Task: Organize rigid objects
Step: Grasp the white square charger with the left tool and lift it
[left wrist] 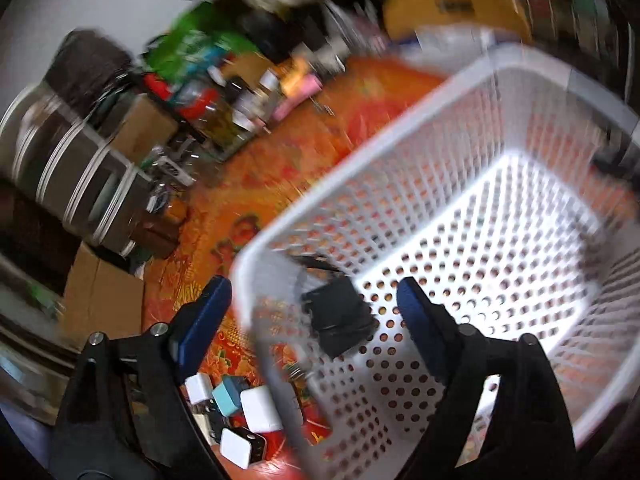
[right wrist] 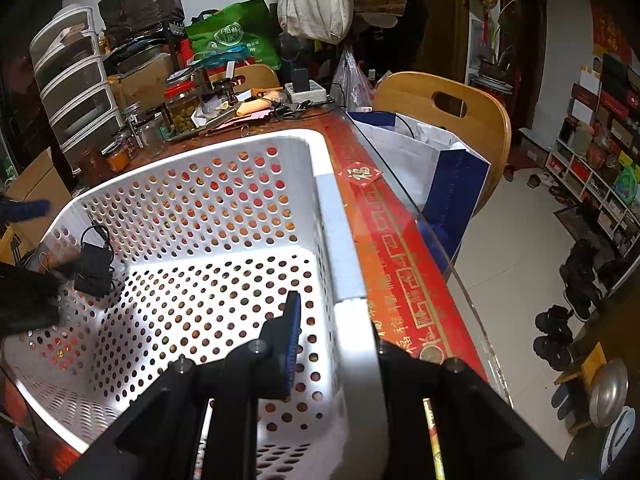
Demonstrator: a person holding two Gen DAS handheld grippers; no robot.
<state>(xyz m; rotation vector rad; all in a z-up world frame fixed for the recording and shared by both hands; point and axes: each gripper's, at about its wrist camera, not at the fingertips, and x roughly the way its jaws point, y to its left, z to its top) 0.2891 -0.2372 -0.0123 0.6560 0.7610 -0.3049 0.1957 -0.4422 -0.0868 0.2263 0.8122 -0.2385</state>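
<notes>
Right gripper [right wrist: 332, 344] clamps basket [right wrist: 348, 264] wall — steadying it; left gripper [left wrist: 314, 316] wide, black adapter [left wrist: 340, 320] loose below between fingers — seemingly dropped.

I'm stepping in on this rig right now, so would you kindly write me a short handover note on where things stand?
Left gripper: open, empty, straddling the near wall of the white basket.
Right gripper: closed on the basket's right rim, one finger inside and the other outside, steadying it.
Done: one black adapter with its cord lies inside the basket, in the corner by the left gripper.
Left: several small chargers, white and teal, remain on the red tablecloth outside the basket, below the left gripper. They probably go in next.
</notes>
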